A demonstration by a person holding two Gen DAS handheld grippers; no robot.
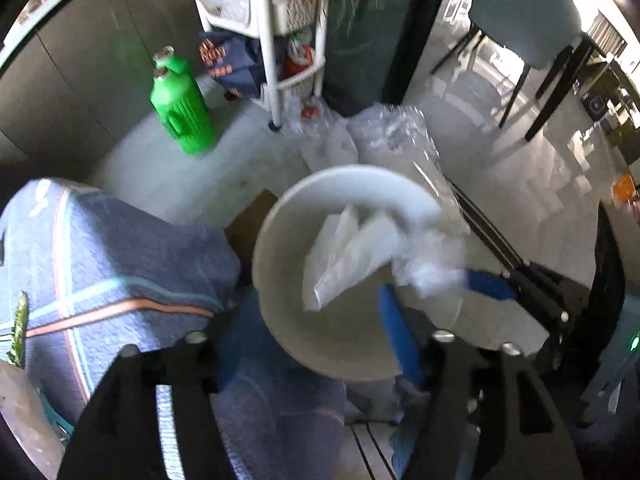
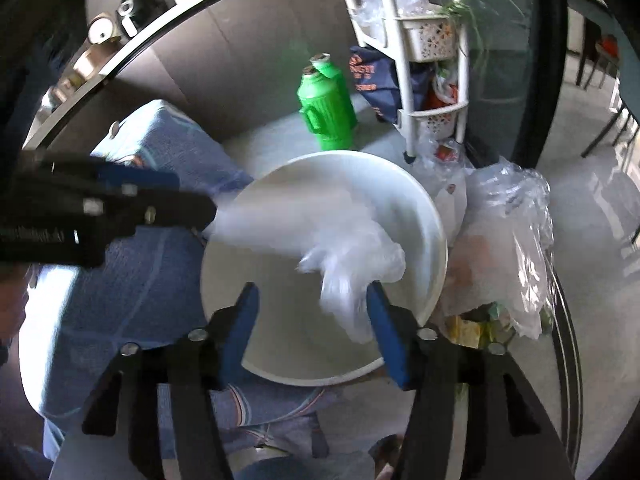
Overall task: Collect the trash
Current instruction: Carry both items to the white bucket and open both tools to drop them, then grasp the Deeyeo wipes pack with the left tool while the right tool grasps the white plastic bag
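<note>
Blue pads line both pairs of jaws, and both pairs stand apart over a white round bin [image 2: 434, 220]. In the right wrist view the right gripper [image 2: 312, 320] has its jaws spread, and a crumpled clear plastic bag [image 2: 352, 264] hangs between them, brushing the inner face of the right-hand pad; the pads do not press it, so it is released. The left gripper [image 2: 188, 204] reaches in from the left at the bin's rim, with a blurred white streak of plastic trailing from its tip, so its grip cannot be read there. In the left wrist view the left gripper [image 1: 312, 332] has its jaws wide apart with nothing gripped between them.

The bin is smooth, pale plastic, and inside it lie the thin, wrinkled bag and some flat white folded wrappers [image 1: 344, 256]. It stands on a light grey floor [image 1: 168, 176].

Left of the bin is a bundle wrapped in blue quilted cloth [image 1: 112, 248] with pale and orange stripes. Right of it slumps a glossy, creased clear sack [image 2: 508, 248] holding mixed rubbish. Behind stand a bright green ribbed plastic jug [image 2: 326, 108] with a moulded handle and a white plastic rack [image 2: 400, 60] with lattice baskets stuffed with plastic bags.
</note>
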